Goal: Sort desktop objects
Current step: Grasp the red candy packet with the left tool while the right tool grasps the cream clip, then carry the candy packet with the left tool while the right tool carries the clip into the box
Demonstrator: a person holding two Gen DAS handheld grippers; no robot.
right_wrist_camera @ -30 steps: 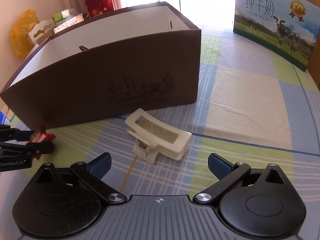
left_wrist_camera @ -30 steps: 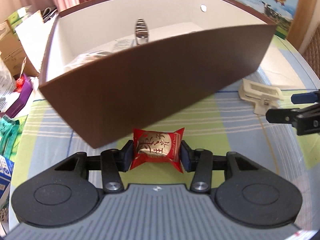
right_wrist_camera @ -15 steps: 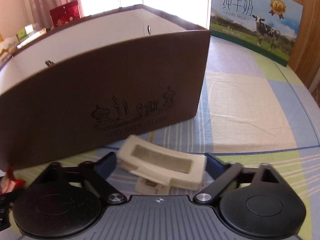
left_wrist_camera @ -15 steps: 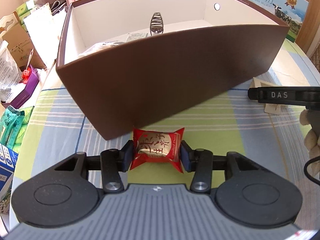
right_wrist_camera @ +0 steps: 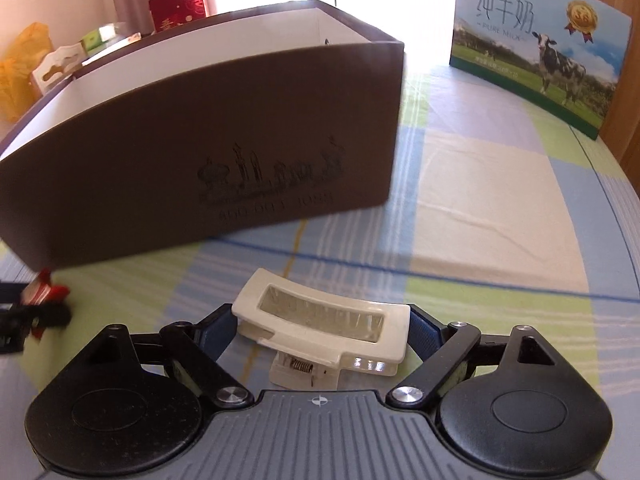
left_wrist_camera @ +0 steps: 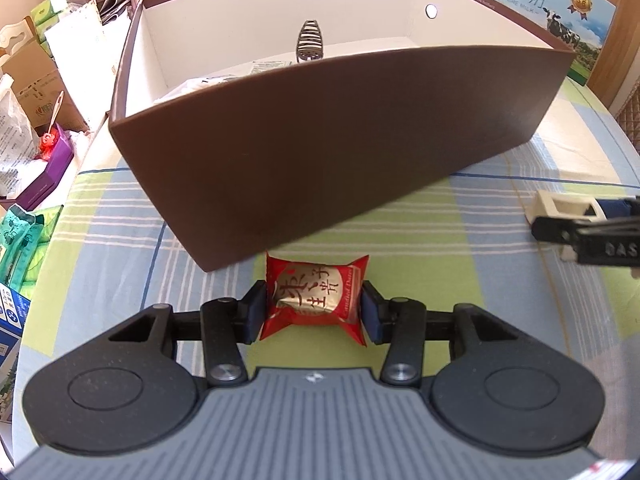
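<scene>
A red snack packet (left_wrist_camera: 316, 296) with gold print hangs just above the cloth, my left gripper (left_wrist_camera: 314, 308) shut on its two sides. It sits right in front of the near corner of the brown cardboard box (left_wrist_camera: 320, 140). A cream hair clip (right_wrist_camera: 320, 320) lies crosswise between the blue pads (right_wrist_camera: 424, 332) of my right gripper (right_wrist_camera: 320, 332), which press on both its ends. In the left wrist view the same hair clip (left_wrist_camera: 560, 206) shows at the far right with the right gripper (left_wrist_camera: 572, 220) on it. The box (right_wrist_camera: 200, 152) stands a short way behind the clip.
The box is open-topped with white inner walls; a striped clip (left_wrist_camera: 309, 42) and some plastic packets lie inside. A milk carton case (right_wrist_camera: 536, 52) stands at the back right of the checked tablecloth (right_wrist_camera: 480, 184). Bags and boxes (left_wrist_camera: 32, 80) crowd the left, off the table.
My right gripper came forward and down over the hair clip, and its jaws narrowed from wide open onto the clip's ends. The left gripper kept its hold on the red packet.
</scene>
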